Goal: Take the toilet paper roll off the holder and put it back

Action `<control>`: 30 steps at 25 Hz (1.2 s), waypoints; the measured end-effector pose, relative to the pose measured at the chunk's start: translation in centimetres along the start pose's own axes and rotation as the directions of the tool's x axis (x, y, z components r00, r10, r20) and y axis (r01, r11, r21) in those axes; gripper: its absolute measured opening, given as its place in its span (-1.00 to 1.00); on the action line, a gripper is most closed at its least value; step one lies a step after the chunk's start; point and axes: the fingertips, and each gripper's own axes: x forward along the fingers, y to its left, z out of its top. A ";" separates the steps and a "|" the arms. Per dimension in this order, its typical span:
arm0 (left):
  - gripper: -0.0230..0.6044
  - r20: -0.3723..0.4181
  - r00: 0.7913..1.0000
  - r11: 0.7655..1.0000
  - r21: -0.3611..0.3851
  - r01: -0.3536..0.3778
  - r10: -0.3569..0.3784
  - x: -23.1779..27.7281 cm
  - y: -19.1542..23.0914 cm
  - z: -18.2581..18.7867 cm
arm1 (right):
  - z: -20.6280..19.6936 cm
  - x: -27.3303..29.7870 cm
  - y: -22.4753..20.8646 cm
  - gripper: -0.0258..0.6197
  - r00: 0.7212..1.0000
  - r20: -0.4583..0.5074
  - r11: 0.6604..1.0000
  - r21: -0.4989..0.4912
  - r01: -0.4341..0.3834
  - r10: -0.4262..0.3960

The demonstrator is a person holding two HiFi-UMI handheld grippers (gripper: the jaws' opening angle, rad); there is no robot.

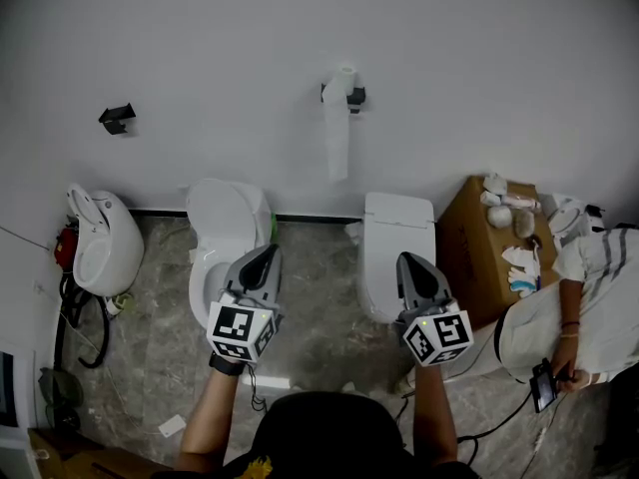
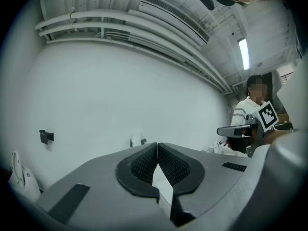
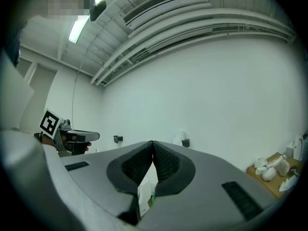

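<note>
Both level, shut tight, nothing between jaws: left hand-held gripper (image 1: 268, 252), right hand-held gripper (image 1: 407, 260). Well apart from both: toilet paper roll (image 1: 344, 74), up on wall holder (image 1: 356, 96), approx 1 o'clock from left, 11 o'clock from right in head view. Loose tail (image 1: 337, 148) hanging 12-to-6. Roll's own axis too small to tell. Right prob. a shade nearer. No brand/txt legible, only square markers on cubes.
</note>
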 end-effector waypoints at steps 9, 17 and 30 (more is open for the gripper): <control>-0.87 -0.017 1.000 1.000 0.013 0.004 -0.003 0.0 0.1 -0.3 | 0.0 0.3 0.1 -0.54 1.000 -0.009 1.000 -0.007 -0.007 0.007; -0.87 -0.012 1.000 1.000 0.022 0.008 -0.008 -0.3 0.5 -0.3 | -0.2 0.4 0.6 -0.21 1.000 -0.013 1.000 -0.002 -0.022 0.022; -0.87 0.024 1.000 1.000 0.023 0.013 -0.014 -2.1 3.4 0.1 | -0.3 0.8 3.6 0.39 1.000 -0.004 1.000 0.027 0.009 -0.009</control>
